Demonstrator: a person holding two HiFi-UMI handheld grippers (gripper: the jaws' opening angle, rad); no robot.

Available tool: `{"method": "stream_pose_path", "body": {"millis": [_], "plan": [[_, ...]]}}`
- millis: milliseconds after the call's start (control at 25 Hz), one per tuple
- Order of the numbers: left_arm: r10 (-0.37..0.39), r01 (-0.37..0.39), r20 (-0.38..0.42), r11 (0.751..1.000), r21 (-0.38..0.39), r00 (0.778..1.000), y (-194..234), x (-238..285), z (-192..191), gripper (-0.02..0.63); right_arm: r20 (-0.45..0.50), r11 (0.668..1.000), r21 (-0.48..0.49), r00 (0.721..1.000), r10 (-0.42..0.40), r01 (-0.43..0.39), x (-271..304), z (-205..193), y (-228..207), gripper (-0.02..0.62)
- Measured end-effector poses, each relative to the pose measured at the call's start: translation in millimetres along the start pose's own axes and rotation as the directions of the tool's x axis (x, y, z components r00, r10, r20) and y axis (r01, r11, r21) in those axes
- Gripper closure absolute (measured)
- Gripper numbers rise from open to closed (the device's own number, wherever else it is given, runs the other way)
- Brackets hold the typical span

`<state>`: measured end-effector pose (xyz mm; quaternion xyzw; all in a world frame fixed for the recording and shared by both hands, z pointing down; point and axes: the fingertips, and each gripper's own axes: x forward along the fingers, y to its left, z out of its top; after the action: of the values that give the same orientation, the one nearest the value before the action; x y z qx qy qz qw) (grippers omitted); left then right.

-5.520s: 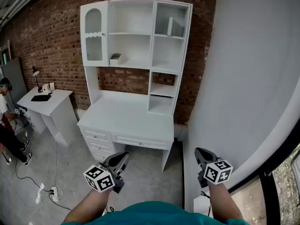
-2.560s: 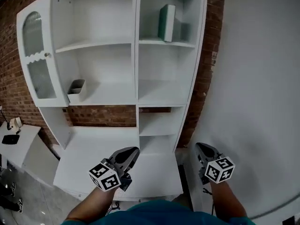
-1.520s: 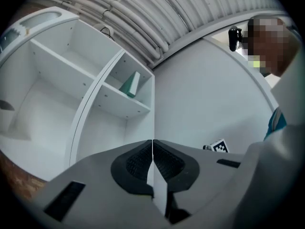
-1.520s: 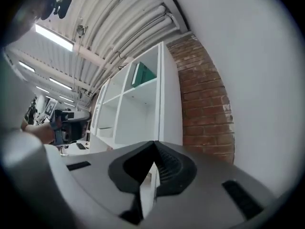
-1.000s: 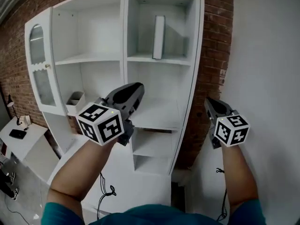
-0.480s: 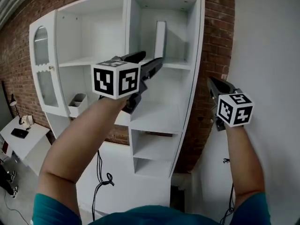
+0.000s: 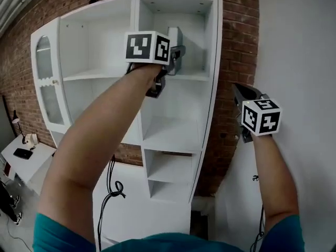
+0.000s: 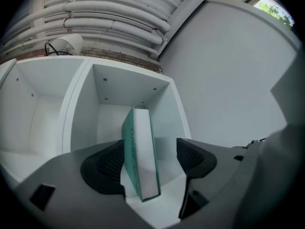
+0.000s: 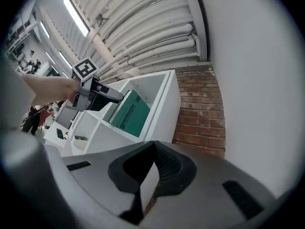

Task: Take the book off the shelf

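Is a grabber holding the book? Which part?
Not yet. The left gripper, jaws open, straddles the green book low down; the right gripper is shut, empty.

Head view: the book (image 7: 176, 35) shows only as a pale strip at upper centre. The rest sits behind the marker cube and body of the left tongs (image 7: 177, 54), which also mask their own jaws there. The foot of the shelf unit (image 7: 212, 62) is hidden behind the person's shirt at the bottom edge, and the raised arm covers part of its left half.

Left gripper view: the spine lettering is too small to read, and whether the frame-left jaw touches the cover cannot be told.

Right gripper view: the figures (image 9: 34, 114) at far left are too small to make out.
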<state>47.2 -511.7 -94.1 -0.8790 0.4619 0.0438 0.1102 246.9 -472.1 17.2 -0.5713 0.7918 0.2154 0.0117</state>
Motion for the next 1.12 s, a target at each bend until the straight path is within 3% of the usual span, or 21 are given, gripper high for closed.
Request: {"method": "stream_pose_path", "body": {"millis": [440, 840, 1120], "plan": [[0.133, -0.133, -0.133, 0.991, 0.008, 0.982, 10.0, 55.1, -7.6, 0.276, -0.041, 0.999, 0.038, 0.999, -0.018, 0.02, 28.8, -8.2, -25.2, 0.574], [0.24, -0.241, -0.142, 0.97, 0.01, 0.96, 30.7, 72.5, -7.3, 0.278, -0.049, 0.999, 0.041, 0.999, -0.017, 0.019, 34.4, -19.8, -31.9, 0.574], [0.266, -0.267, -0.142, 0.964, 0.014, 0.953, 41.9, 81.9, -11.9, 0.278, -0.062, 0.999, 0.031, 0.998, -0.023, 0.025, 35.3, -25.7, -35.2, 0.574]]}}
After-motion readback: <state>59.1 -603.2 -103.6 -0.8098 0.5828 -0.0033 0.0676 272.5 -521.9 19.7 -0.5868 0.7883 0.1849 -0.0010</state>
